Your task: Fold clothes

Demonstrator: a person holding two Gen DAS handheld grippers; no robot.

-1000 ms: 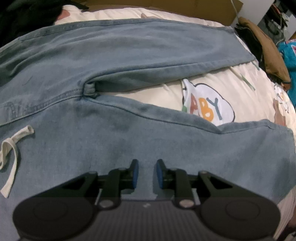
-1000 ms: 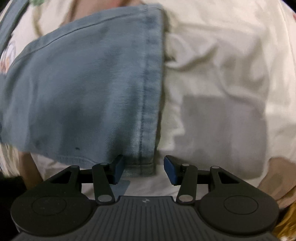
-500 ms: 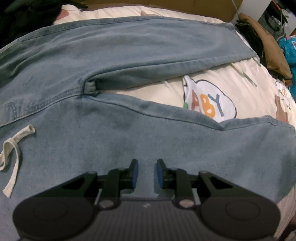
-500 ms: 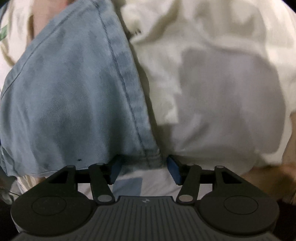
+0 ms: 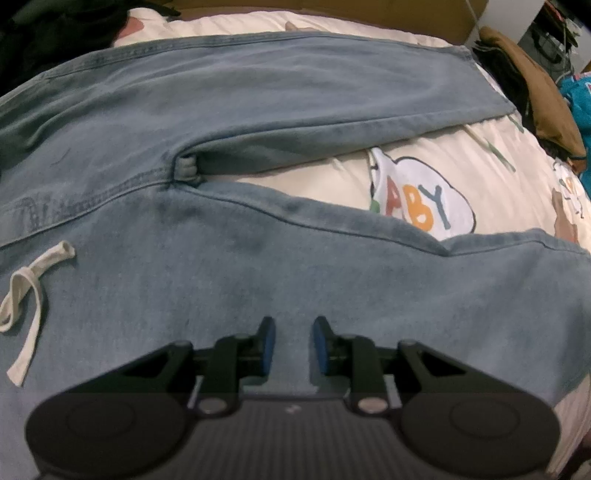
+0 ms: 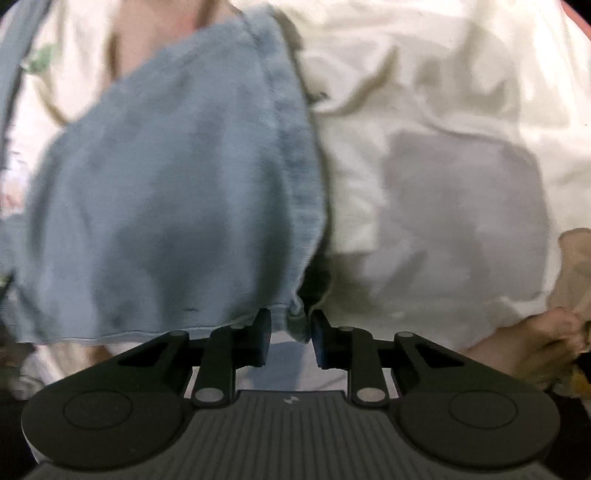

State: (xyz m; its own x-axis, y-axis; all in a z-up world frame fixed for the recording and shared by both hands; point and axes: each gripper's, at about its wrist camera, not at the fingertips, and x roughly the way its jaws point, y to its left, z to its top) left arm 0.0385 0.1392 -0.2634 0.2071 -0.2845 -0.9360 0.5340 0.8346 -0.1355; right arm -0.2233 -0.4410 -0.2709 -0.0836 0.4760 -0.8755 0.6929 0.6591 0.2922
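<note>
Light blue jeans [image 5: 258, 266] lie spread across the bed, legs running to the right, with a white drawstring [image 5: 33, 288] at the waist on the left. My left gripper [image 5: 290, 345] hovers over the near leg, its jaws a narrow gap apart, and no fold shows between them. In the right wrist view the near leg's hem [image 6: 295, 206] runs down to my right gripper [image 6: 291, 332]. Its jaws are closing, and the hem corner [image 6: 297, 319] is bunched between the pads and lifted off the sheet.
The cream bedsheet [image 6: 443, 110] has a printed "BABY" bubble [image 5: 424, 206] between the two legs. A brown garment [image 5: 535, 96] and a teal one [image 5: 576, 92] lie at the bed's far right. Dark clothing [image 5: 55, 33] sits at the far left. A hand [image 6: 546, 339] rests at the right edge.
The right gripper's jaws have narrowed from wide apart onto the hem corner, and the hem has risen off the sheet. The left gripper has shifted slightly over the jeans, its gap unchanged.
</note>
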